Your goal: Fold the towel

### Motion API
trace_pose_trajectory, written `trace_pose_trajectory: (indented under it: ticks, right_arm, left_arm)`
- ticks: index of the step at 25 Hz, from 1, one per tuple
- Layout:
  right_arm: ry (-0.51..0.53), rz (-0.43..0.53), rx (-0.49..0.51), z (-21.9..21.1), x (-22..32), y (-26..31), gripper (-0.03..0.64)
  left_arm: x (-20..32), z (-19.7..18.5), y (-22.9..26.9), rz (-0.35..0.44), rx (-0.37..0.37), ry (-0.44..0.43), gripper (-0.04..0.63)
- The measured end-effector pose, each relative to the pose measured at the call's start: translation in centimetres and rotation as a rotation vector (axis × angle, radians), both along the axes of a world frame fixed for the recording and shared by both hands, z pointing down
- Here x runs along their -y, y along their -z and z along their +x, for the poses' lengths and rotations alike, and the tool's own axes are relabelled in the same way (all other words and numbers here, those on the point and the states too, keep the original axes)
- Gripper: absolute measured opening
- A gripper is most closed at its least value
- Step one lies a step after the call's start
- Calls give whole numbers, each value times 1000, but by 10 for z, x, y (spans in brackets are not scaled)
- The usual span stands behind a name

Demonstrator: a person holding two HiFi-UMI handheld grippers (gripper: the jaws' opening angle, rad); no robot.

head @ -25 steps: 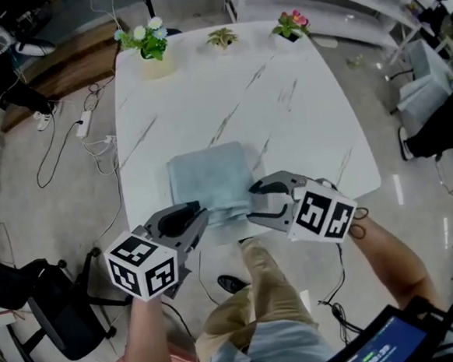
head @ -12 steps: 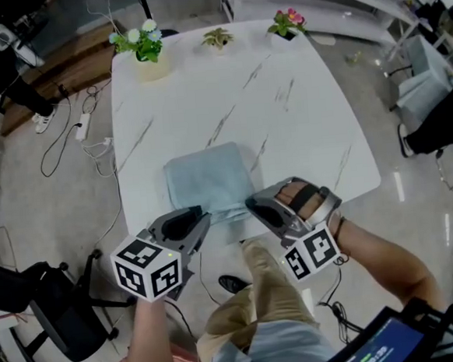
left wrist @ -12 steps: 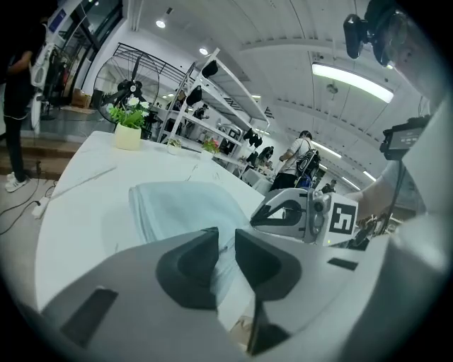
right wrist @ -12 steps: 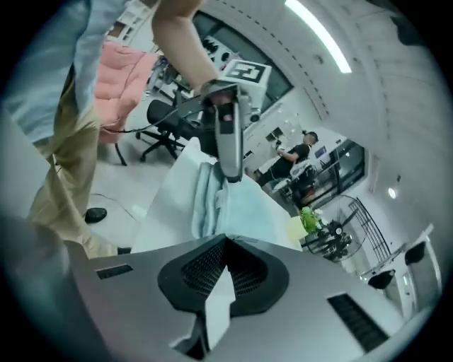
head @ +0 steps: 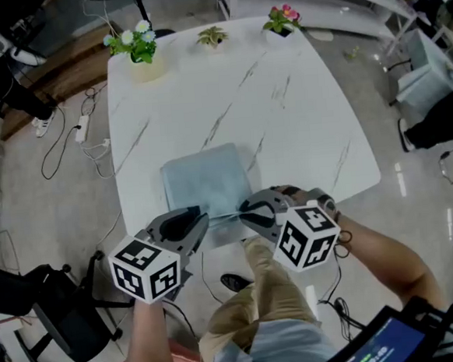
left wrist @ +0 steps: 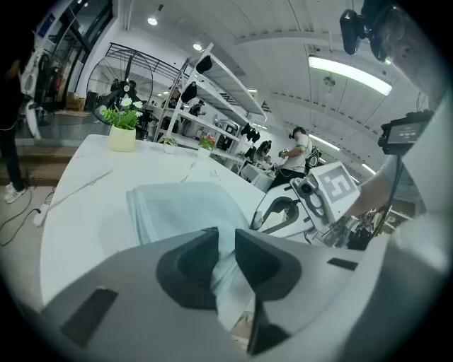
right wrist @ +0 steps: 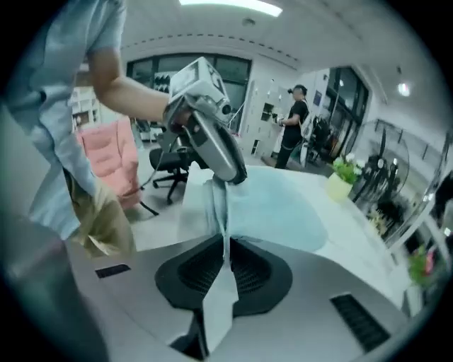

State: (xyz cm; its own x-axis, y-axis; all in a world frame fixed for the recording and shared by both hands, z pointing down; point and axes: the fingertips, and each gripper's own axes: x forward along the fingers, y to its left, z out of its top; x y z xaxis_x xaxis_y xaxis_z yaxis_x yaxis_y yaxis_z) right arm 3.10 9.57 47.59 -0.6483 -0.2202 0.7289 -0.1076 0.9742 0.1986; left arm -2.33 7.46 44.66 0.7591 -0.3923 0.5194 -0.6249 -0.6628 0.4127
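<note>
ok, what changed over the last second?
The right gripper rolled over and its jaws closed from wide onto the near right edge of the towel, then just eased slightly, cloth still pinched between them. The left gripper stayed clamped on the near left corner; towel and table unmoved.

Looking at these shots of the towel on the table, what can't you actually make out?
Head view: near left corner of the light blue cloth towel, hidden under the left gripper.
Left gripper view: where the towel's pinched edge ends, behind that gripper's own grey body.
Head view: how many layers the towel has; too small.
Head view: what pot the pink-flowered plant stands in; too small.
</note>
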Motion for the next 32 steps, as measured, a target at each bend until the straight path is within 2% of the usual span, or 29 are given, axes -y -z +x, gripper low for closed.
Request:
trace_pose_trajectory:
  ticks: [2, 4, 5, 6, 9, 12, 13, 16, 18, 20, 22, 24, 28, 30, 32]
  right_arm:
    - [35, 232, -46, 3, 6, 5, 44]
    - [121, 493, -120, 5, 7, 5, 41]
    - [178, 577, -162, 6, 2, 0, 44]
    - [229, 612, -195, 7, -4, -9, 54]
    - [285, 546, -224, 13, -20, -30, 116]
    - [260, 414, -161, 13, -29, -26, 164]
    - [212, 345, -96, 12, -29, -14, 172]
    - [-16, 158, 134, 8, -6, 31, 90]
    - [-112, 90, 170, 5, 12, 35, 47]
    - [-125, 51, 91, 6, 14, 11, 19]
    - [-107, 46, -6, 12, 7, -18, 18]
    - [-115, 51, -30, 17, 3, -33, 18]
    - [-226, -42, 90, 21, 8, -11, 18]
    - [-304, -79, 172, 27, 11, 15, 18]
    - [-393, -106, 283, 35, 16, 54, 18]
  left_arm:
    - [0, 0, 0, 0, -5, 3, 75]
    - [-1, -1, -2, -6, -5, 8, 75]
    - [-2, -3, -4, -12, -3, 11, 75]
    - [-3, -4, -7, -21, -1, 14, 75]
    - [-7, -6, -19, -59, 5, 16, 75]
    - [-12, -8, -31, -91, 20, 21, 74]
    - [-14, -10, -32, -95, 22, 23, 72]
    - [-17, -12, -32, -97, 18, 23, 72]
    - [-16, -12, -35, -96, 24, 17, 71]
    - [-16, -12, -40, -93, 34, 14, 69]
    - [-17, -13, -45, -87, 49, 12, 58]
    - [-18, -11, -50, -73, 78, 3, 43]
    - [-25, -12, -39, -49, 95, -3, 46]
    - [-27, -19, -10, -12, 57, 35, 46]
    - [-25, -29, 36, 59, -9, 114, 44]
